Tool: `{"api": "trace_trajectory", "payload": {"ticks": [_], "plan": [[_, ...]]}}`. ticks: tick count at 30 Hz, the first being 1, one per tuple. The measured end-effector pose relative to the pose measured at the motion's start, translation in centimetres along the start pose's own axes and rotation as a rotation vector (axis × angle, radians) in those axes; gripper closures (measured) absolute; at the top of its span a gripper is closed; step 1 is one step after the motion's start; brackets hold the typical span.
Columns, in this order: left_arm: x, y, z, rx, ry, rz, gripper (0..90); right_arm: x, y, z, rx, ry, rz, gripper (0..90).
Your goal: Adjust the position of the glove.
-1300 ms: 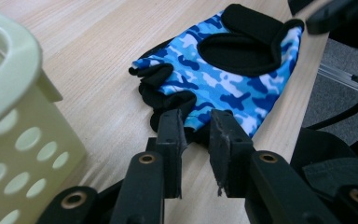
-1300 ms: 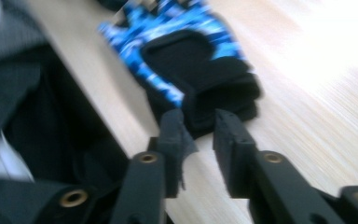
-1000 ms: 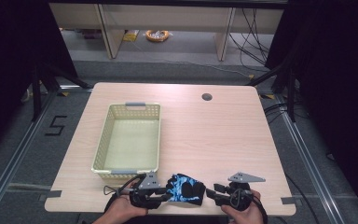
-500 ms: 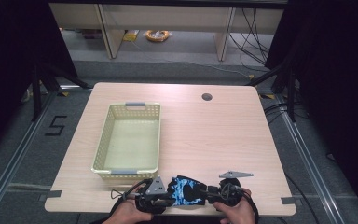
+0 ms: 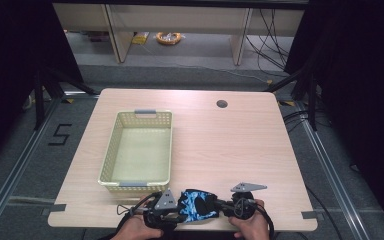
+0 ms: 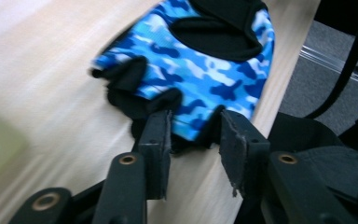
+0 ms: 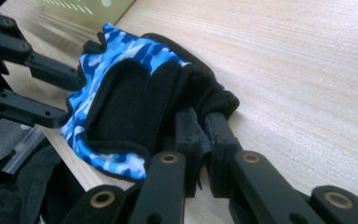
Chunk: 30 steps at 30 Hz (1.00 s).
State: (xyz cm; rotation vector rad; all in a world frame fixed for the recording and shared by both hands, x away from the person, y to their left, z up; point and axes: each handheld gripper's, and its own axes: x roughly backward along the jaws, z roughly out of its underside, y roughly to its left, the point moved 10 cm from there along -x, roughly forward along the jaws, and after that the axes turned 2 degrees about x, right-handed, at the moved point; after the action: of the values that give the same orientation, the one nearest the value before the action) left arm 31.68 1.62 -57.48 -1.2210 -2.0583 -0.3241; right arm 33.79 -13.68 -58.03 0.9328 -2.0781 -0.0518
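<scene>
Glove [image 5: 198, 204], blue camouflage with black palm patches, lies flat on the near edge of the table [image 5: 230, 145], just in front of the near right corner of the basket [image 5: 140, 150]. Table: pale wood top, one round cable hole [image 5: 222, 104] far right of centre. Basket: pale yellow plastic, latticed walls, grey handles at both short ends, sitting left of centre.

Left gripper [image 6: 193, 133]: held at the glove's left end. Jaws have just been opening; they now stand apart with the glove's blue edge between them, and the pads do not press on it. A gap shows on either side of the fabric in the left gripper view.

Right gripper [image 7: 203, 128]: at the glove's right end. Jaws have just been closing; they are now pressed together, pinching a fold of the black cuff.

A hand [image 5: 250, 227] wraps each gripper at the table's near edge.
</scene>
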Motion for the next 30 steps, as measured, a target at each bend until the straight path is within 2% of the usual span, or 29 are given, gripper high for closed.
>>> {"api": "trace_trajectory", "payload": {"ticks": [3,5,6,7,11,13,14,15,16,18,19,21,23,24,26,27,28,29,30], "plan": [[0.7,0.8,-0.2,-0.022,-0.012,-0.017,57.0,-0.1,0.1,0.0,0.014,-0.001,0.0,86.3],[0.8,1.1,0.0,-0.019,-0.005,-0.022,55.4,0.0,0.1,-0.1,0.021,-0.003,0.003,86.3],[0.8,1.3,0.0,-0.028,0.001,-0.032,54.1,-0.2,0.3,-0.1,0.013,-0.005,-0.013,86.2],[0.7,1.3,0.0,-0.051,0.006,-0.03,53.5,-0.1,0.2,-0.1,0.019,-0.008,0.0,86.2],[-0.3,1.0,0.1,-0.05,0.022,-0.026,51.8,-0.2,0.2,-0.2,0.025,-0.009,0.001,86.2],[-0.7,1.0,0.0,-0.067,0.037,-0.025,51.5,-0.2,0.2,-0.2,0.028,-0.008,-0.002,86.2],[-0.8,1.0,0.0,-0.081,0.048,-0.016,52.4,-0.2,0.2,-0.2,0.029,-0.008,-0.002,86.2],[-1.0,1.1,0.0,-0.073,0.053,-0.02,53.4,-0.1,0.0,-0.2,0.032,-0.001,0.02,86.2],[-1.1,0.9,-0.1,-0.061,0.042,0.0,55.2,-0.1,0.1,-0.1,0.028,0.004,0.02,86.2],[-1.2,0.9,-0.2,-0.1,0.045,0.002,63.1,-0.1,0.0,-0.2,0.04,-0.003,0.017,86.2],[-1.3,0.7,-0.2,-0.076,0.04,0.01,65.5,-0.2,0.0,-0.2,0.04,-0.003,0.016,86.2],[-1.3,0.6,-0.3,-0.066,0.039,0.0,73.9,-0.2,0.0,-0.2,0.044,-0.002,0.017,86.2],[-1.3,0.6,-0.3,-0.078,0.035,-0.013,78.6,-0.2,0.1,-0.3,0.05,-0.009,0.004,86.5],[-1.4,0.5,-0.3,-0.064,0.032,-0.021,79.7,-0.2,0.1,-0.3,0.052,-0.009,0.004,86.6],[-1.3,0.6,-0.3,-0.086,0.029,-0.026,80.6,-0.2,0.1,-0.3,0.054,-0.008,-0.005,87.0],[-1.4,0.4,-0.3,-0.054,0.023,-0.017,80.9,-0.2,0.1,-0.3,0.052,-0.009,-0.011,87.1],[-1.3,0.5,-0.4,-0.058,0.027,-0.017,81.4,-0.1,0.0,-0.4,0.05,-0.014,-0.003,87.2],[-1.2,0.6,-0.5,-0.079,0.026,-0.022,81.6,-0.1,0.0,-0.4,0.048,-0.019,-0.003,87.3],[-1.1,0.6,-0.6,-0.069,0.018,-0.018,81.6,-0.1,0.0,-0.6,0.046,-0.031,-0.019,87.4]]}}
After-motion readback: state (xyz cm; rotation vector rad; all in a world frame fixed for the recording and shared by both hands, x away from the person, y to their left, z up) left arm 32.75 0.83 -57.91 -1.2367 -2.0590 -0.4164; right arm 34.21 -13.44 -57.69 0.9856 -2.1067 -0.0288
